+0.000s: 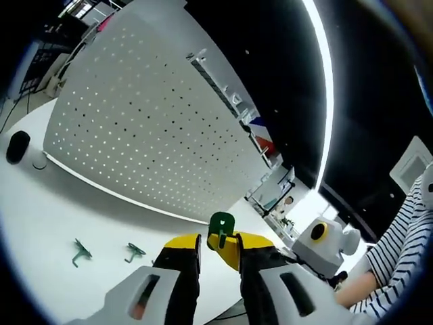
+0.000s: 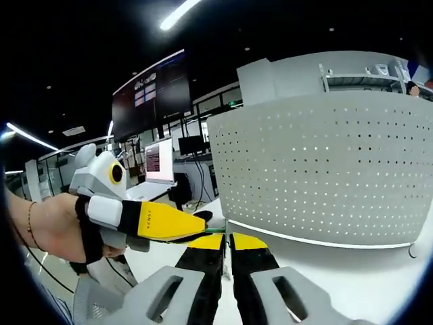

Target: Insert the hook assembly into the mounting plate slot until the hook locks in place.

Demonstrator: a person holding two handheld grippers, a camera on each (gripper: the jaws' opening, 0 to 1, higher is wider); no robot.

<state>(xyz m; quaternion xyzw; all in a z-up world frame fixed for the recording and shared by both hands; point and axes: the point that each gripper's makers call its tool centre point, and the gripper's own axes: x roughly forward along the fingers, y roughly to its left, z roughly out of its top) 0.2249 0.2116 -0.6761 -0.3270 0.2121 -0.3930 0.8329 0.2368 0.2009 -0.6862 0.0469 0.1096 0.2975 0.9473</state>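
Gripping a green hook [image 1: 221, 229] betw. its yellow-tipped jaws, the left tool [image 1: 218, 245] holds it up off the white tabletop [image 1: 61, 217], in front of the white perforated mounting plate [image 1: 149, 128], which stands upright on the tabletop. Two more green hooks [image 1: 82, 252] lie flat on the tabletop, side by side but apart, near the plate's lower edge. A black round object [image 1: 17, 146] sits at the far left by the plate's corner. A person's striped sleeve [image 1: 399, 257] shows at right.

In the right gripper view, right tool [image 2: 226, 242] has jaws nearly closed w/ a thin green piece at the tips; cannot tell if it's actually pinched. Left tool [image 2: 196, 227] comes in from the left, hand-held [image 2: 51, 230], its tip touching the right tool's tips. Plate [image 2: 325, 169] stands just behind.
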